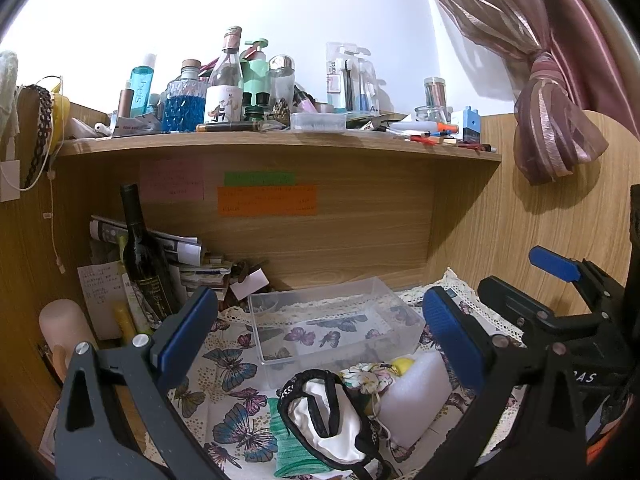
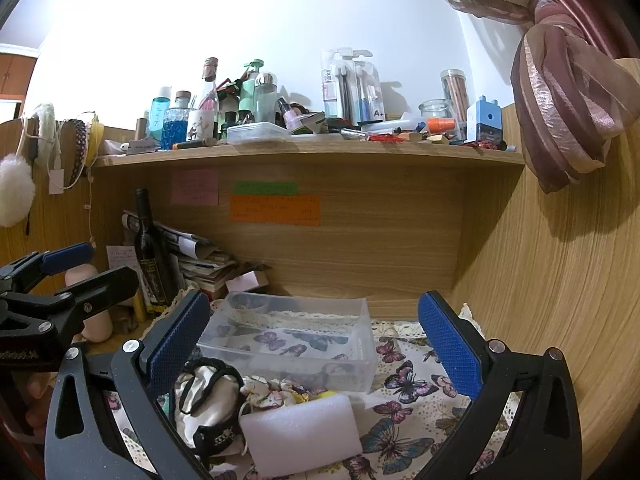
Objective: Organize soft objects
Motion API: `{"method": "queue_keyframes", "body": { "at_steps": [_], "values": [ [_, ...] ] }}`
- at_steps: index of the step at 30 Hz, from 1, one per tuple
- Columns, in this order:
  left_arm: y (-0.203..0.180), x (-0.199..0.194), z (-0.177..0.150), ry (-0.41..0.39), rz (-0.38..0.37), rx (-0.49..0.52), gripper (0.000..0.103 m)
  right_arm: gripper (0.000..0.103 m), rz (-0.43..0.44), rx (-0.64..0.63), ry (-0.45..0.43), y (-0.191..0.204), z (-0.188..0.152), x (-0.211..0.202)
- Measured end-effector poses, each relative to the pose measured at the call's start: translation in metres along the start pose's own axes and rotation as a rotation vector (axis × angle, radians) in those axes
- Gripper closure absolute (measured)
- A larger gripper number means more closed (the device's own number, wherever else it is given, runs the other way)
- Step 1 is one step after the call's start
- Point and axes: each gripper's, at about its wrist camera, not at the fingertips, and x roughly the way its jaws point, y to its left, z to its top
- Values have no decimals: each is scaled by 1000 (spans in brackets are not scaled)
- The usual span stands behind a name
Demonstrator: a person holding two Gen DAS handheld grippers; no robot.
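Observation:
A clear plastic box [image 1: 332, 324] stands empty on the butterfly cloth [image 1: 236, 368]; it also shows in the right wrist view [image 2: 292, 336]. In front of it lie soft things: a white satin mask with black trim [image 1: 324, 416] [image 2: 204, 404], a green knitted cloth [image 1: 292, 444], a floral pouch [image 1: 368, 376] [image 2: 272, 392], a yellow ball [image 1: 402, 364] and a white foam sponge [image 1: 412, 396] [image 2: 300, 432]. My left gripper [image 1: 320, 340] is open and empty above the mask. My right gripper [image 2: 316, 352] is open and empty above the sponge.
A dark wine bottle [image 1: 146, 264] and stacked papers [image 1: 188, 256] stand at the back left. A shelf [image 1: 280, 144] above holds several bottles and pens. Wooden panels close the back and right. A curtain [image 1: 560, 120] hangs at the right.

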Motion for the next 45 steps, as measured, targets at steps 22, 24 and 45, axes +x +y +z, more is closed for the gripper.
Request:
{"method": "queue_keyframes", "body": {
  "at_steps": [22, 24, 45],
  "values": [
    [-5, -5, 1, -18, 8, 6, 0, 0, 10, -8, -18, 2, 5, -5],
    [-4, -6, 1, -20, 6, 4, 0, 0, 10, -10, -21, 3, 5, -5],
    [-4, -7, 1, -30, 3, 5, 0, 0, 12, -9, -25, 3, 5, -6]
  ]
}}
